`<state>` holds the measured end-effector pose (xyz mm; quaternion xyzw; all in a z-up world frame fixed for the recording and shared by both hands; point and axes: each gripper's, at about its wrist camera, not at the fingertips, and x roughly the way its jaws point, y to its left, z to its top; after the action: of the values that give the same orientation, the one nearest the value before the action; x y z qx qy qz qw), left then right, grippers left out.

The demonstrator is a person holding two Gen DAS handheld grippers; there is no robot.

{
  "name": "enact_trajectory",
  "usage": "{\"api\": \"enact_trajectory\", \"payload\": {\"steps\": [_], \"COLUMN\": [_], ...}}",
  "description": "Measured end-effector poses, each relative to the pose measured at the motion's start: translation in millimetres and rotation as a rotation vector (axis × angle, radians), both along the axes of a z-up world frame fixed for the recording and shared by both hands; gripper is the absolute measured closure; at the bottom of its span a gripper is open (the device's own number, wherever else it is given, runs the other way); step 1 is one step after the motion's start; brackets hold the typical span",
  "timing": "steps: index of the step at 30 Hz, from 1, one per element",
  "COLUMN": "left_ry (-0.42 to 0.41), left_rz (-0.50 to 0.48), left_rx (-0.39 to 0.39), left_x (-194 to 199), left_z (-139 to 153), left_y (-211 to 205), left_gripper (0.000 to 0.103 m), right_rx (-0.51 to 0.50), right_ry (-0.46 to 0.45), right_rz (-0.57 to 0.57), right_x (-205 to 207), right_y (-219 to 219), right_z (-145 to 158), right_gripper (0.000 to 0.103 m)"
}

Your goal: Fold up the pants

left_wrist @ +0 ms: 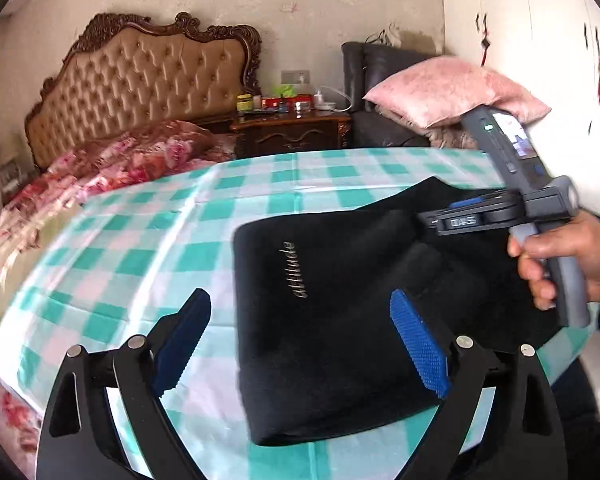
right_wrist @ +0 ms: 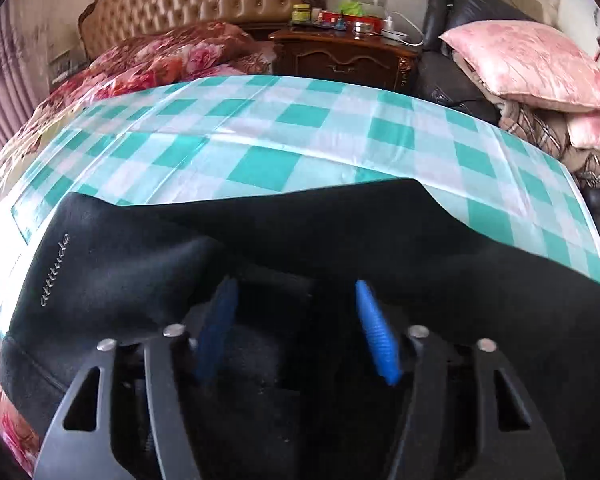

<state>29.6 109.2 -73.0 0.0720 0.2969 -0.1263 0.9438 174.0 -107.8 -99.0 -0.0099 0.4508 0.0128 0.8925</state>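
Left wrist view: left gripper (left_wrist: 300, 340), jaws wide apart, nothing between the blue pads (left_wrist: 420, 344); it hangs above the near edge of the pants. Pants (left_wrist: 340, 320), black, folded into a thick bundle with silver lettering on top, lying on a green-and-white checked cloth (left_wrist: 140, 248). A hand (left_wrist: 560, 260) holds the right gripper (left_wrist: 466, 216) by its grey handle over the pants' far right part. Beyond: tufted headboard (left_wrist: 140, 80), floral bedding (left_wrist: 120, 160), wooden nightstand (left_wrist: 292, 132), pink pillow (left_wrist: 456, 88).

Right wrist view: right gripper's jaws partly apart, low over the pants (right_wrist: 140, 260); whether the pads (right_wrist: 376, 332) pinch black cloth cannot be told.
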Motion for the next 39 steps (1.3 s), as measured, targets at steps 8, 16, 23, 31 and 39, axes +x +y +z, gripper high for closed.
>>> {"api": "enact_trajectory", "payload": {"steps": [8, 16, 23, 31, 39], "left_ry": [0.113, 0.268, 0.198, 0.177, 0.206], "left_rz": [0.085, 0.081, 0.056, 0.045, 0.064], "left_rx": [0.009, -0.001, 0.017, 0.016, -0.028], "left_x": [27.6, 34.7, 13.7, -4.3, -6.3], "left_z": [-8.2, -44.4, -41.6, -37.8, -48.2], "left_y": [-0.8, 1.9, 5.6, 18.4, 23.5], "left_gripper": [0.048, 0.059, 0.059, 0.056, 0.054], "right_rx": [-0.078, -0.083, -0.085, -0.105, -0.093], "right_ry": [-0.032, -0.039, -0.039, -0.051, -0.05], "right_rz": [-0.002, -0.004, -0.007, -0.013, -0.023], "right_x": [-5.3, -7.7, -8.5, -10.6, -12.4], "right_y": [8.8, 8.0, 8.8, 11.2, 12.0], "right_z": [-0.7, -0.1, -0.4, -0.5, 3.9], "right_gripper": [0.04, 0.04, 0.04, 0.04, 0.041]}}
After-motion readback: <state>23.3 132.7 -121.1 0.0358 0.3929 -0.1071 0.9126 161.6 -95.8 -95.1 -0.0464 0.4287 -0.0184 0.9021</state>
